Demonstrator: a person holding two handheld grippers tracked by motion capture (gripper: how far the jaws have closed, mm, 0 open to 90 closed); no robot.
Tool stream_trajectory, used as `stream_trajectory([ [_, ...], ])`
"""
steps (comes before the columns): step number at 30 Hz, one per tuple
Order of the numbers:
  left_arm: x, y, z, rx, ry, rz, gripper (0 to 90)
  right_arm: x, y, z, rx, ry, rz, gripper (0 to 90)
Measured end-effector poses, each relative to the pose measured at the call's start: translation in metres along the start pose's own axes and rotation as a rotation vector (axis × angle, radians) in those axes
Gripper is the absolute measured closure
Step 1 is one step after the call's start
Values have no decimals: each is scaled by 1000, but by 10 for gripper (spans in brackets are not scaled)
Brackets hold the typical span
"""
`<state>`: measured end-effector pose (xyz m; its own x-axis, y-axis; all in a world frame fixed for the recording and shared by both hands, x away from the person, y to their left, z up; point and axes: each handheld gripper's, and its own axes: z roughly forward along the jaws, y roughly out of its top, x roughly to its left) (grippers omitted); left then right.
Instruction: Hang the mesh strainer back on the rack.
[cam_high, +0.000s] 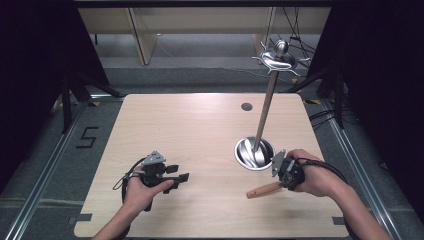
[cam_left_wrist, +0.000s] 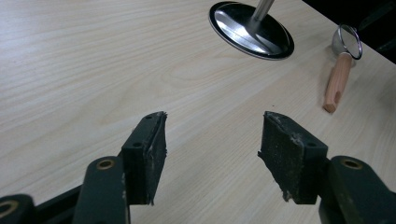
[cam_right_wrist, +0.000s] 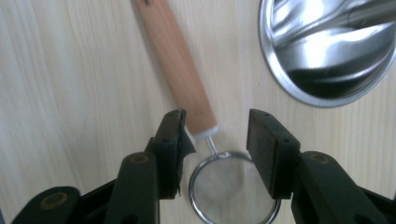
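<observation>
My right gripper (cam_right_wrist: 215, 140) straddles the strainer (cam_right_wrist: 196, 116) neck, jaws open and ungripping, just beside the stand base (cam_right_wrist: 327, 51); my left gripper (cam_left_wrist: 212, 154) gapes empty over bare table (cam_left_wrist: 93, 70).

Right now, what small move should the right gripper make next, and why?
Probably shut the right gripper: its jaws stand open on either side of the strainer's thin wire neck, just below the wooden handle, with the strainer lying flat on the table.
</observation>
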<state>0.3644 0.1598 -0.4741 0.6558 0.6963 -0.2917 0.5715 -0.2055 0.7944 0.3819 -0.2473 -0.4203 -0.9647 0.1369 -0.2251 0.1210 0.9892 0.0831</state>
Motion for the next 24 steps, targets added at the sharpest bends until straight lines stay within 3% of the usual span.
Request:
stream_trajectory([
  [1,0,-1,0,4,-7,7,398,-4,-1,1,4,5,-60,556],
  [3,0,-1,-1,1,-3,5,397,-4,-3,2,-4,30,-27,549],
  [4,0,-2,-1,-3,-2,-2,397,-3,-3,3,-2,18,-22,547],
  [6,1,-2,-2,3,1,4,397,-3,-4,4,1,13,-39,546],
  [7,1,-2,-2,1,3,1,398,-3,-2,8,0,24,-79,545],
  [8,1,-2,-2,0,0,2,398,-3,-2,8,0,24,-79,545],
  [9,1,-2,-3,3,-2,4,398,-1,-1,9,0,21,-49,545],
  [11,0,-2,-3,3,4,5,397,-2,2,13,-16,22,-98,543],
  [12,1,-2,-3,1,2,6,397,-1,3,14,-3,16,-74,541],
  [13,1,-2,-3,2,2,5,397,-3,5,17,-13,30,-117,540],
  [14,1,-2,-3,-1,2,2,398,-2,5,19,1,31,-101,539],
  [17,1,-2,-3,2,15,-1,398,-4,6,27,17,47,-122,538],
  [19,1,-2,-2,3,1,0,397,-3,4,31,49,50,-119,539],
  [24,1,-2,-3,5,-1,2,397,-4,5,38,53,44,-150,542],
])
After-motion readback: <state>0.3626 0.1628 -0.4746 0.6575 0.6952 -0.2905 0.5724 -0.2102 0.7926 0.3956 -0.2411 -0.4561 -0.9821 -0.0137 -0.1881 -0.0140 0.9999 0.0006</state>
